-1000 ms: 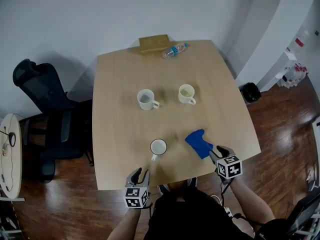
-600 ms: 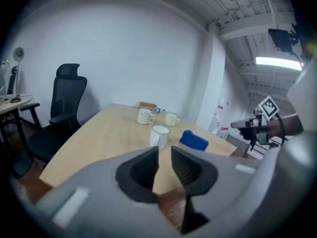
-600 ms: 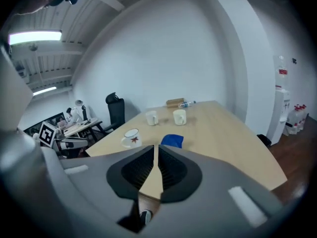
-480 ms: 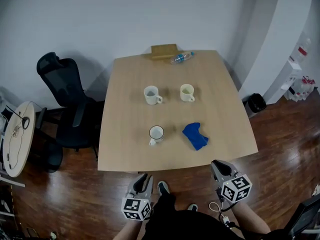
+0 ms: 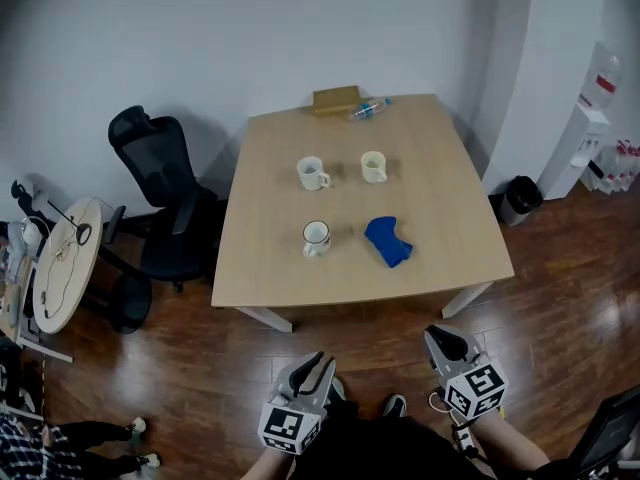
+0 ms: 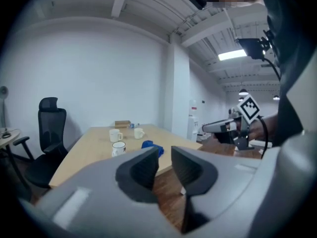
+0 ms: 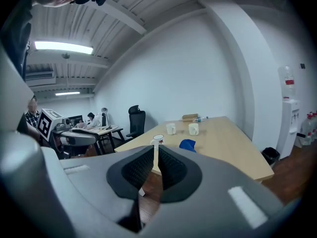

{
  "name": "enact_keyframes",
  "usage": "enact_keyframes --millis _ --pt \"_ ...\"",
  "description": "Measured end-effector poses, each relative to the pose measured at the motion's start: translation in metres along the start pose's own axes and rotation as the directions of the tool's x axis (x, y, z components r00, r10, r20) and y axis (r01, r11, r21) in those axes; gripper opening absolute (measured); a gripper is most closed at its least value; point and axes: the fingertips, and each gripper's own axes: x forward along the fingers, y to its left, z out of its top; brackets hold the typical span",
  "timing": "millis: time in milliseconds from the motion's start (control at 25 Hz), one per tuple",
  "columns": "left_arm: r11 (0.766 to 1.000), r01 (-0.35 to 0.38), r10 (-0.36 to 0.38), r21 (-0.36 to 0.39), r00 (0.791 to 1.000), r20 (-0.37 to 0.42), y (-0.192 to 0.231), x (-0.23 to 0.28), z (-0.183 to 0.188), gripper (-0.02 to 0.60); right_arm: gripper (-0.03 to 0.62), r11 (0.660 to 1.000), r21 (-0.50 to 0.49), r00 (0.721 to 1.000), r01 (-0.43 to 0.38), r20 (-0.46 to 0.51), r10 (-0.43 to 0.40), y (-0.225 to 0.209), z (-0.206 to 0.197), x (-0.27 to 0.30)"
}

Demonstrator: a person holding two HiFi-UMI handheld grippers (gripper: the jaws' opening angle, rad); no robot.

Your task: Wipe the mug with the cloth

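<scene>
The white mug with a dark rim [image 5: 316, 235] stands on the wooden table [image 5: 300, 283], and the crumpled blue cloth [image 5: 387, 240] lies just right of it. Both show small and far off as the mug [image 6: 118, 148] and cloth [image 6: 152, 147] in the left gripper view, and as the mug [image 7: 158, 140] and cloth [image 7: 187, 144] in the right gripper view. My left gripper [image 5: 318, 364] and right gripper [image 5: 445, 340] hang over the floor, well short of the table. Both have just been closing with nothing between their jaws. The left gripper [image 6: 164, 165] keeps a narrow gap. The right gripper [image 7: 155, 165] shows only a slit.
Two more white mugs [image 5: 313, 173] [image 5: 373, 166] stand farther back, with a water bottle [image 5: 368, 109] and a cardboard box [image 5: 336, 99] at the far edge. A black office chair [image 5: 165, 198] and a round side table [image 5: 65, 263] stand left, a bin [image 5: 520, 199] right.
The view has backed away from the table, which now looks smaller and farther. Both grippers have withdrawn from its front edge to above the wooden floor, and their jaws have narrowed.
</scene>
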Motion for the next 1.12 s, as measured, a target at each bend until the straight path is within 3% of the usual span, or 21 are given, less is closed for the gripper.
enact_keyframes --millis 240,400,1120 --pt "0.997 0.038 -0.036 -0.073 0.999 0.029 -0.002 -0.009 0.003 0.081 0.032 0.999 -0.024 0.998 0.028 0.051 -0.026 0.022 0.016 -0.013" --pt "0.996 0.077 -0.076 -0.05 0.997 0.033 -0.004 -0.022 0.001 0.081 0.032 0.998 -0.023 0.996 0.059 0.066 -0.058 0.038 0.017 -0.012" --pt "0.996 0.048 -0.044 -0.079 0.997 0.056 0.027 -0.042 -0.001 0.081 0.032 0.996 -0.051 0.997 0.071 0.046 -0.068 0.056 0.018 0.003"
